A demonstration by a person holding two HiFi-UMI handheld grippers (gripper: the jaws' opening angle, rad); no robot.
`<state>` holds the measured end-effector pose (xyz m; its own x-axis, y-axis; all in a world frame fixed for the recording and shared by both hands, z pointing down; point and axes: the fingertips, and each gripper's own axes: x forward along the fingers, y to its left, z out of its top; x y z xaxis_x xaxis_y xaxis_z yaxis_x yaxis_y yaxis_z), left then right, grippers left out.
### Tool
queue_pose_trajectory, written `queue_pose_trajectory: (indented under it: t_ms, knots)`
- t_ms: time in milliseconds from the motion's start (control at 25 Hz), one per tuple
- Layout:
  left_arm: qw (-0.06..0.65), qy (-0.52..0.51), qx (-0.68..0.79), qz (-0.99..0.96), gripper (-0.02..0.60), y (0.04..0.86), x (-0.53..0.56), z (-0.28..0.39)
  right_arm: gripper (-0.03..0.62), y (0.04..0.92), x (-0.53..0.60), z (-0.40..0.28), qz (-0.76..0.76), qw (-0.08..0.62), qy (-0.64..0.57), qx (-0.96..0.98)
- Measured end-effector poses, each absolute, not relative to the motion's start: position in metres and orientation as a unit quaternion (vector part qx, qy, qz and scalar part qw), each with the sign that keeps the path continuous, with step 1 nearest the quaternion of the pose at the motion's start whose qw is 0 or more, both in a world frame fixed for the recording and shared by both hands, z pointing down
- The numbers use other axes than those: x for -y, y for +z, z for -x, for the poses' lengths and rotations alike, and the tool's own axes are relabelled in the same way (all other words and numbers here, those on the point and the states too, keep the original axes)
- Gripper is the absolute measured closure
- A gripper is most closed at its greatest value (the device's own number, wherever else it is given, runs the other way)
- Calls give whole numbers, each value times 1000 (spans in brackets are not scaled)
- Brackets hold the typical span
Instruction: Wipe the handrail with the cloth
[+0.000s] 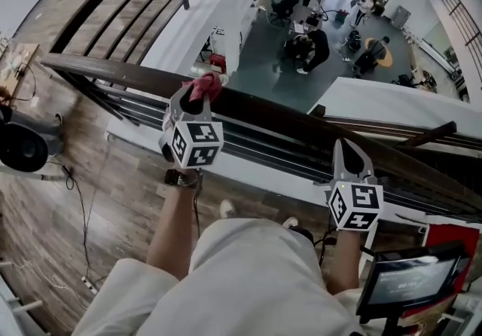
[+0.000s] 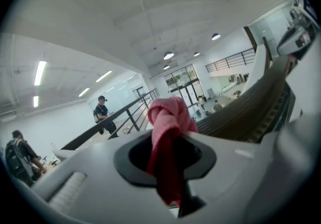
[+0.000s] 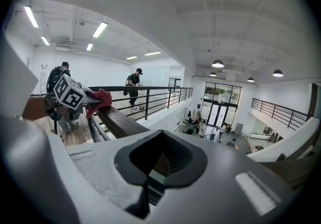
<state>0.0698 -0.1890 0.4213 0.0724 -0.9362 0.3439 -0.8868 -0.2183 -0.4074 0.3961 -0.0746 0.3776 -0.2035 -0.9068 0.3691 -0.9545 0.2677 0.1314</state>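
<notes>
Dark handrail [image 1: 286,120]: left gripper [image 1: 202,98] clamps red cloth [image 1: 205,86], right gripper [image 1: 343,148] shows jaws together.

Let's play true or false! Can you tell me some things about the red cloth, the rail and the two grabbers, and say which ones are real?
1. The left gripper holds a red cloth. True.
2. The right gripper holds a cloth too. False: its jaws are shut with nothing between them.
3. The cloth sits on top of the handrail. True.
4. The handrail is white. False: it is dark brown.
5. There are people on the floor far below. True.
</notes>
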Motion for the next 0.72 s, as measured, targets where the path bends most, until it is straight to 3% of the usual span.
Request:
queue_pose_trajectory:
  t_ms: [720]
  knots:
    - [24,-275,-583,764,499,445,161,-138,591,404,52,-440,-609,167,73,772]
